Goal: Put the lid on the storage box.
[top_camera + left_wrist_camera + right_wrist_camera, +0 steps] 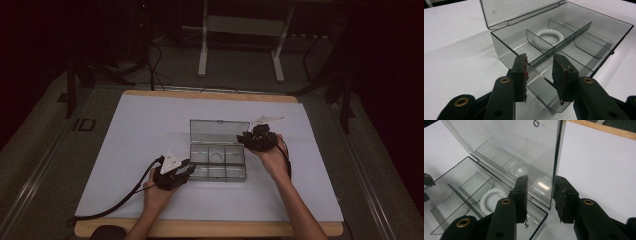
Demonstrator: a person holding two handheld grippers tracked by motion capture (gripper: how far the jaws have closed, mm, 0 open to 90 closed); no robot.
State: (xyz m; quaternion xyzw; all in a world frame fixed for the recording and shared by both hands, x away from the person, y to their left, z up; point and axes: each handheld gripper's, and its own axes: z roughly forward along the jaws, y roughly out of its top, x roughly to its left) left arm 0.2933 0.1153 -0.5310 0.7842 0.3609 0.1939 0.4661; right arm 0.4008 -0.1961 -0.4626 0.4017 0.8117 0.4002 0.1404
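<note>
The desk (150, 130) is wearing a white sheet, and the box (218, 161) is sitting in the middle of it. It is a clear grey plastic box with thin walls, so I am guessing it is light, stiff and slippery, and it could slide or crack if squeezed hard. Thin dividers are cutting the inside into small parts.

The lid (506, 147) is standing up on its hinge at the far side. It is thin and may bend a little. Its free side edge looks like the best place to hold it for swinging.

The left claw (539, 75) is standing wide, with its jaws on both sides of the box's near corner wall but not pinching it. That corner looks good for keeping the box steady.

The right claw (540, 197) is also wide, with the lid's side edge between its jaws.

A white coil band (549, 38) is lying in 1 middle part. It looks soft, springy and very light.
</note>
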